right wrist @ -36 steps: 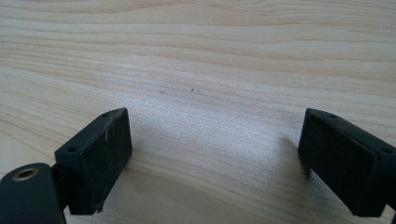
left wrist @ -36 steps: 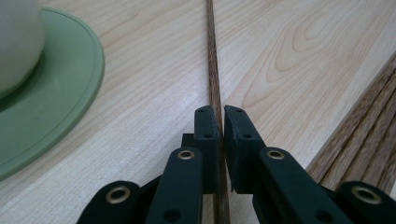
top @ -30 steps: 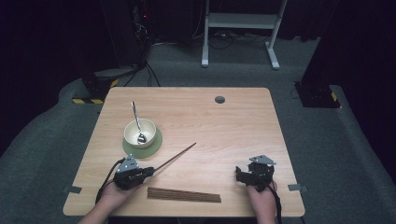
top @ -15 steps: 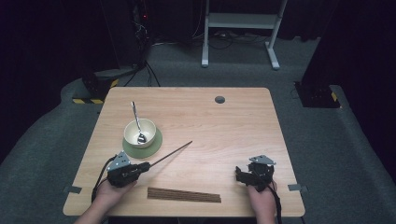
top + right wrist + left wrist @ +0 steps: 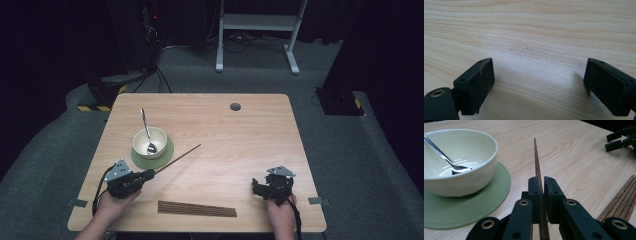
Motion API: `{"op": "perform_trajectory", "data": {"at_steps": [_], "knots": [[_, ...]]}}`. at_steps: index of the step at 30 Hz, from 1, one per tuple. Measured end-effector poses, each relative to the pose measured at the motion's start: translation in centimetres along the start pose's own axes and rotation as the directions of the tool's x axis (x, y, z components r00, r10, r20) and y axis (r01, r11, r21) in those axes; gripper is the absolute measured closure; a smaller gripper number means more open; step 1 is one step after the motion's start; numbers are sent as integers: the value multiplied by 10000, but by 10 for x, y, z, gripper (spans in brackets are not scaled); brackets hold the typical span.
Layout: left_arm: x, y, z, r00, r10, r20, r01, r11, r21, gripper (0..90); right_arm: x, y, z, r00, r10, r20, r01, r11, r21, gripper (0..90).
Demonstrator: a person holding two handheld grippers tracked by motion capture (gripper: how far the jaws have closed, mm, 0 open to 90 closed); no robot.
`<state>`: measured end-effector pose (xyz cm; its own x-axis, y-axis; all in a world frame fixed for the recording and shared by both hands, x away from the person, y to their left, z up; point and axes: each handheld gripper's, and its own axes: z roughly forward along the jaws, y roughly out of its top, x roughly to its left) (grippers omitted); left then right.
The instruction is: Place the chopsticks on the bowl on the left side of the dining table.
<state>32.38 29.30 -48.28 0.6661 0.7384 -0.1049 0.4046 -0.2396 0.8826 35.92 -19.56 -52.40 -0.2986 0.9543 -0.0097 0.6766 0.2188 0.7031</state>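
You are working on a pale wooden table (image 5: 240, 135) with a small round hole (image 5: 235, 106) near its far edge, standing on grey carpet (image 5: 345, 150) in a dark room. Your left gripper (image 5: 150, 173) is clamped on one chopstick (image 5: 177, 158) — it points past the bowl (image 5: 149, 142), which holds a spoon (image 5: 147, 131) and sits on a green mat (image 5: 167, 152). The other chopsticks (image 5: 197, 208) lie at the near edge. Your right gripper (image 5: 256, 187) rests with jaws apart, gripping nothing.
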Motion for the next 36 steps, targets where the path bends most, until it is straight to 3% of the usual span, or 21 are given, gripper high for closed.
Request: {"op": "perform_trajectory", "data": {"at_steps": [13,26,33,36], "knots": [[12,5,-7,9993,-324,-203,312,9981,-539,837,0,0,0,10000,-17,6,17,10000,6,94],[36,6,-13,9932,-815,-833,730,9923,-1003,837,0,0,0,10000,-29,4,29,10000,9,93],[37,11,-14,9927,-685,-991,597,9942,-891,838,1,0,1,10000,-38,29,38,10000,-3,93],[41,10,-13,9906,-887,-1044,792,9926,-917,838,1,0,1,10000,-40,26,40,10000,-3,93]]}}
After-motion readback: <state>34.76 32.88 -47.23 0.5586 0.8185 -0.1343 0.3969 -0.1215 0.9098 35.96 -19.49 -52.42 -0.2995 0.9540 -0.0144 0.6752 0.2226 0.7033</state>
